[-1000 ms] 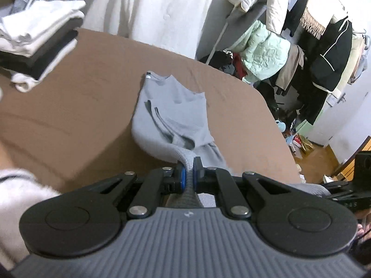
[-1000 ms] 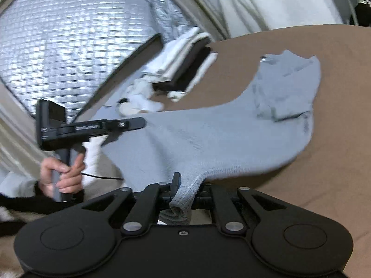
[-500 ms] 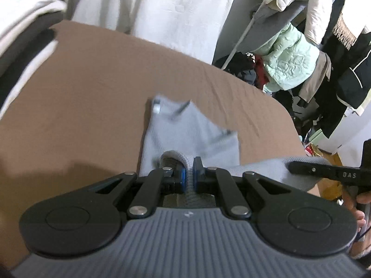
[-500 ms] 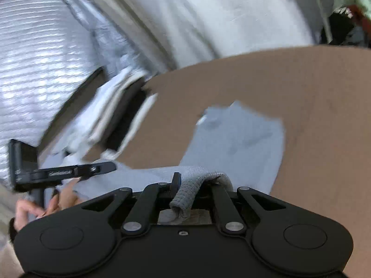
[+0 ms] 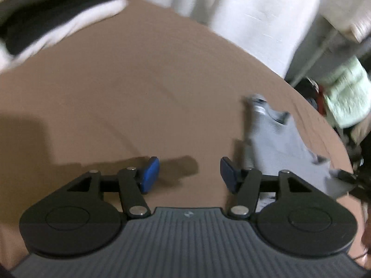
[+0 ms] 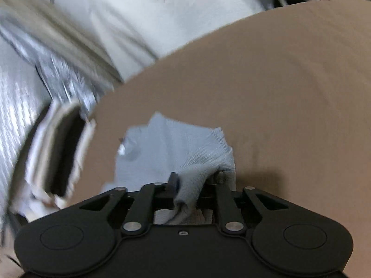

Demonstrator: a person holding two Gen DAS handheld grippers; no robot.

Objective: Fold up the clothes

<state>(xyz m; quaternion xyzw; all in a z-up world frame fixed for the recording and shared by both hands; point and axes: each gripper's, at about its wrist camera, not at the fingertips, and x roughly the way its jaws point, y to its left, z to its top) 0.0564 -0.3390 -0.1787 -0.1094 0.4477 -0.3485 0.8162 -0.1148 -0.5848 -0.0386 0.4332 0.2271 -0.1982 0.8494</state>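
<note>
Left wrist view: your left gripper is spreading its blue pads with nothing but bare brown tabletop between them. Loads of open room ahead and to the left. The grey garment lies off to the right, close to the table's curved edge. A blurry stack of folded clothes sits far left.

Right wrist view: your right gripper is opening too, with a fold of the garment draped loosely between the jaws. Clear table on the right; the stack hugs the left edge.
</note>
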